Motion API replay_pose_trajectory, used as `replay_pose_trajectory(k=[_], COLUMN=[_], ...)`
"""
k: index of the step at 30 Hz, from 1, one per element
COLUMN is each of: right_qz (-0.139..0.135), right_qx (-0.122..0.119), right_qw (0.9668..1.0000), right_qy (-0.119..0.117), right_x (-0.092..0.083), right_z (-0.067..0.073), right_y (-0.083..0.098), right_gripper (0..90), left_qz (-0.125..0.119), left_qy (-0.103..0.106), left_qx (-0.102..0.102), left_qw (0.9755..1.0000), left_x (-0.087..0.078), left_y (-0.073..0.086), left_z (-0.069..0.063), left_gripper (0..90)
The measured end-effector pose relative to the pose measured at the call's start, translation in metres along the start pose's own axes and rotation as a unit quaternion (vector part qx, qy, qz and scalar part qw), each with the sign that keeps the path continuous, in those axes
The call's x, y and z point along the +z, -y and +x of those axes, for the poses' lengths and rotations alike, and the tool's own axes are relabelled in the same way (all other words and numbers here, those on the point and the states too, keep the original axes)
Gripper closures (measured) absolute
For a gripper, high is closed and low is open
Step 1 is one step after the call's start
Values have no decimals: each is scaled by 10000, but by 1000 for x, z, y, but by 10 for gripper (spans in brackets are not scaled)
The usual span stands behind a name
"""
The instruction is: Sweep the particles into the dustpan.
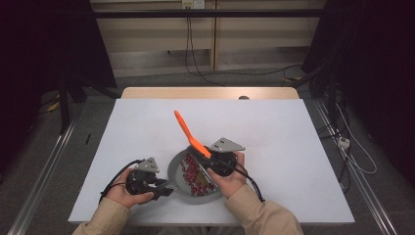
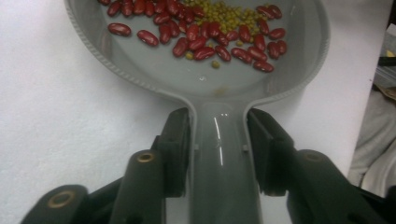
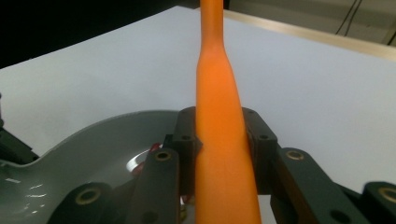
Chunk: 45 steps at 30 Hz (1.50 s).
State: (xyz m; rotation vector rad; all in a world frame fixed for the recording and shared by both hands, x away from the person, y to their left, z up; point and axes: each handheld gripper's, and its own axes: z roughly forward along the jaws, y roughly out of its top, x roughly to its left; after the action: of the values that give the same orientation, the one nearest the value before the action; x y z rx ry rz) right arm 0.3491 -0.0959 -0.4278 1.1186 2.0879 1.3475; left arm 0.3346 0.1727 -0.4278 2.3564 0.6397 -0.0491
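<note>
A grey pan (image 1: 175, 166) sits near the front of the white table (image 1: 279, 132), holding red kidney beans (image 1: 193, 177). In the left gripper view the beans (image 2: 201, 39) lie beside small green-yellow beans (image 2: 229, 16) at the pan's far side. My left gripper (image 1: 164, 191) is shut on the pan's handle (image 2: 219, 163), a pad pressing each side. My right gripper (image 1: 204, 157) hovers over the pan's right side, shut on an orange spatula (image 1: 188, 132). The spatula's handle (image 3: 218, 93) sticks up and away, tilted to the back left. Its blade is hidden below the jaws.
The white board ends close to the person's sleeves at the front; a wooden strip (image 1: 210, 92) borders its far edge. Cables trail from both grippers toward the person. Dark stands and floor cables surround the table.
</note>
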Motion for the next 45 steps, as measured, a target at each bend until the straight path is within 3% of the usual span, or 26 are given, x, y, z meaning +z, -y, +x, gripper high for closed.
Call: replay_pose_trajectory(k=[4,10,15,20,26,31,37,45], right_qz=[-171,-197,-43,-77,-98,-105,-101,-84], right_qx=[25,156,210,188,231,247,303,319], right_qw=[9997,9991,9989,9990,9986,9985,9982,9983], right_qy=[145,342,409,408,460,472,506,479], right_x=[-9,-19,-18,-21,-26,-29,-32,-31], right_z=[-15,-37,-45,-49,-58,-64,-70,-72], right_y=[-7,-8,-2,-2,-2,-1,0,0], right_gripper=[713,712,712,712,712,712,712,712], left_qz=[-9,93,-117,-295,-599,-823,-1145,-1260], left_qy=[-73,-203,-242,-404,-439,-610,-871,-1087], left_qx=[25,134,103,73,-5,-184,-407,-582], left_qw=[10000,9997,9996,9987,9972,9946,9888,9843], left_x=[1,5,6,5,0,-4,-11,-18], left_y=[-1,-4,1,5,6,6,6,7], left_z=[-2,-6,-7,-6,-2,2,8,15], left_gripper=[572,630,633,633,633,632,632,632])
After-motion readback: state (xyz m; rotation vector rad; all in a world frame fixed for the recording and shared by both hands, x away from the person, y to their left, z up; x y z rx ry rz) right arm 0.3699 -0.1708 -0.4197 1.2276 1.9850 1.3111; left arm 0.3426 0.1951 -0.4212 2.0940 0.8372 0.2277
